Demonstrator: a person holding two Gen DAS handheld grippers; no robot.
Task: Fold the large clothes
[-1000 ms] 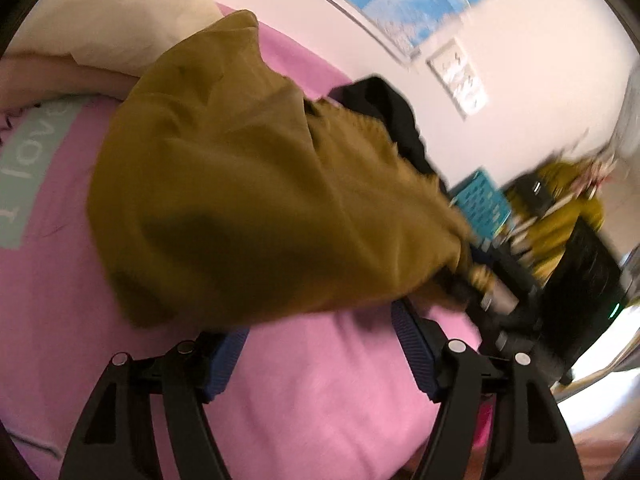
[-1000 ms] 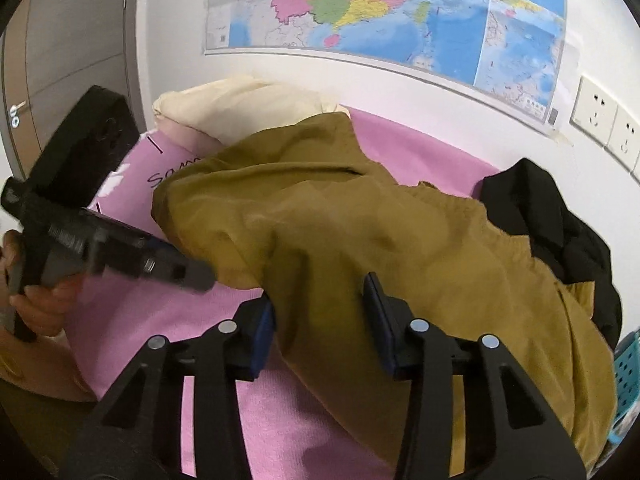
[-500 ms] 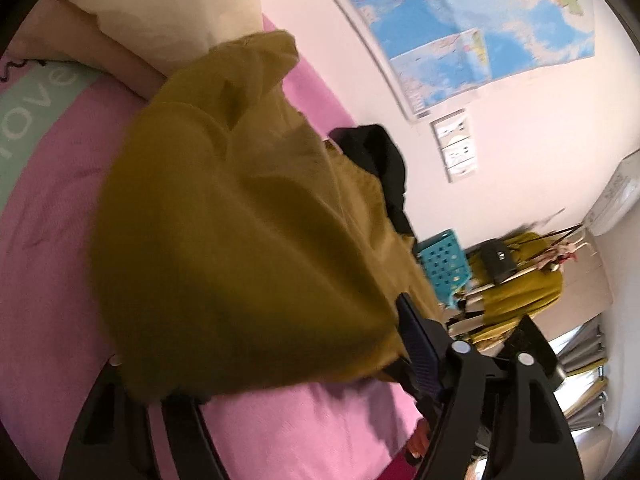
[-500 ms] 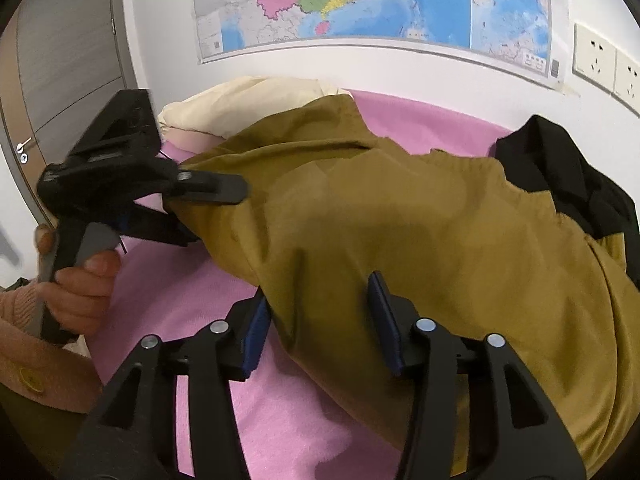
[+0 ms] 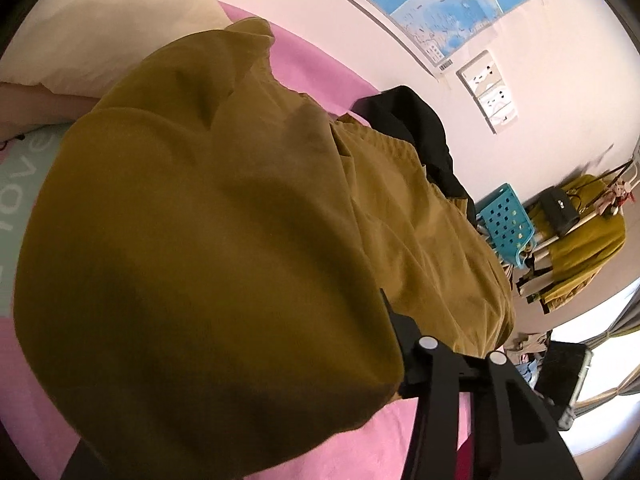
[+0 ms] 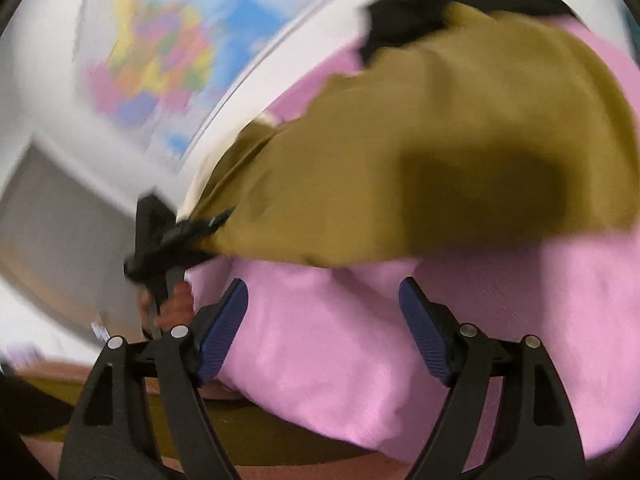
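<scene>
From my left wrist view, the left tongs (image 5: 256,396) have just been closing, clamping the mustard garment (image 5: 240,240), which drapes over them on the pink bed (image 5: 312,60).

Right view: my right tongs (image 6: 322,328), just opened, stand released over bare sheet; the garment lies beyond them.

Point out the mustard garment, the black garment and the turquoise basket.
Mustard garment (image 5: 224,240): left wrist view, on its broad middle fold.
Black garment (image 5: 412,120): left wrist view, on its bunched upper part.
Turquoise basket (image 5: 505,222): left wrist view, on its perforated side wall.
</scene>
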